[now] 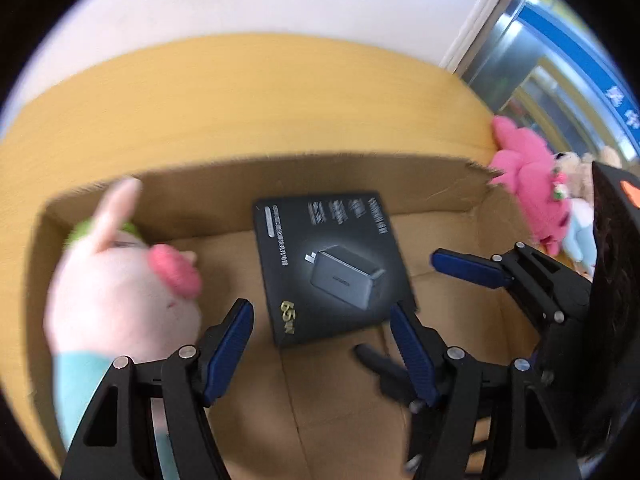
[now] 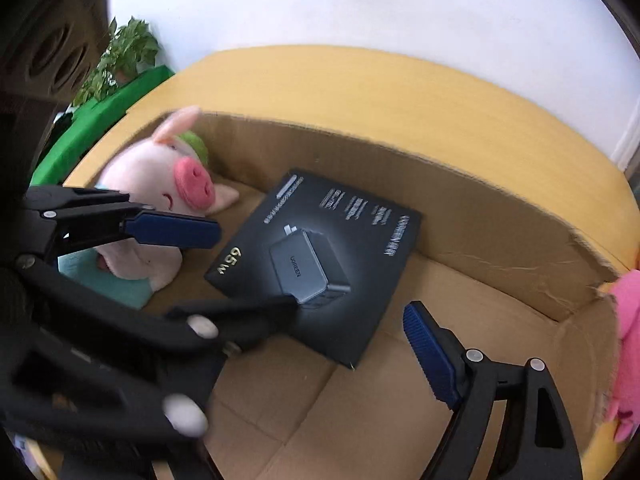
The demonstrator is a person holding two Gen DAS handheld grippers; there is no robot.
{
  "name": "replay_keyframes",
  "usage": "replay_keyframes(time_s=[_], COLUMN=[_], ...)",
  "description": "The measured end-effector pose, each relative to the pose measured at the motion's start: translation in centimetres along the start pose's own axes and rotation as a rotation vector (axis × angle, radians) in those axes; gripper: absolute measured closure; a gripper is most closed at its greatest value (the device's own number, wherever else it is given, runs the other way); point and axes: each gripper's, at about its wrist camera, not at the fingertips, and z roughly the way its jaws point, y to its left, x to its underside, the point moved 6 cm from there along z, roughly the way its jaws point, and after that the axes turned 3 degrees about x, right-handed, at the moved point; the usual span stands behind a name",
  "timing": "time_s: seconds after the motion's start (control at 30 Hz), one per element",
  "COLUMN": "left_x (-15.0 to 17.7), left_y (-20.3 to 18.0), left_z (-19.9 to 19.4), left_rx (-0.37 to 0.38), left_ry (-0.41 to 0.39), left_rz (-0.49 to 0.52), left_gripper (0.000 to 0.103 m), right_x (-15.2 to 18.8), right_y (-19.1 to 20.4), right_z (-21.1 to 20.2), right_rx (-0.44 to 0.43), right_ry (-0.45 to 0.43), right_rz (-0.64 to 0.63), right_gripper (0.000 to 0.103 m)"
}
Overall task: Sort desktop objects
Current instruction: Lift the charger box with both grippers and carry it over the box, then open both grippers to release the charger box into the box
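Left wrist view: the left claw [image 1: 322,344] hangs spread and empty over the black charger box [image 1: 330,266], flat in the cardboard box [image 1: 360,176]; closing skewed could shove it into the plush pig [image 1: 124,292]. Right wrist view: the right claw [image 2: 352,320], also apart and empty, crowds the left claw [image 2: 256,276], so they could collide.

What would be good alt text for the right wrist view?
A black charger box lies flat in an open cardboard box, beside a pink pig plush. Two grippers with blue-padded fingers hover above, both open.
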Motion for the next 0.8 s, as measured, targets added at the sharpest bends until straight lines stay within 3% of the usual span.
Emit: replay_keyframes(time_s=[0.1,0.17,0.23,0.3,0.43,0.53,0.67,0.8], left_x=[1.5,2.9,5.5,8.5,13.8,17.3,20.7,21.5], left_y=[0.1,0.6,1.4,2.8,3.6,3.3,3.8,3.1], left_z=[-6.5,-10.4,-13.8,-15.8,-14.9,-12.9,-11.5,-11.5], left_rx=[0.009,0.02,-0.019,-0.057,-0.099,-0.092,-0.035,-0.032], left_ry=[-0.105,-0.174,-0.229,-0.251,-0.189,-0.117,-0.043,-0.058], left_rz=[0.036,0.036,0.041,0.038,0.036,0.046,-0.033,-0.032], left_gripper=[0.032,0.031,0.03,0.03,0.03,0.03,0.03,0.03], right_x=[1.1,2.2,4.6,6.8,12.9,15.9,18.2,19.7], right_y=[-0.5,-0.8,-0.5,-1.0,0.0,-0.1,-1.5,-3.5], right_z=[-4.7,-8.2,-12.5,-15.1,-16.9,-16.3,-14.3,-14.0], right_rx=[0.055,0.096,0.061,0.033,-0.06,-0.047,0.007,0.02], right_ry=[-0.036,-0.063,-0.117,-0.145,-0.108,-0.064,-0.004,-0.007], right_rz=[-0.002,0.025,0.065,0.096,0.123,0.148,0.19,0.224], right_gripper=[0.017,0.011,0.0,0.0,0.0,0.0,0.0,0.001])
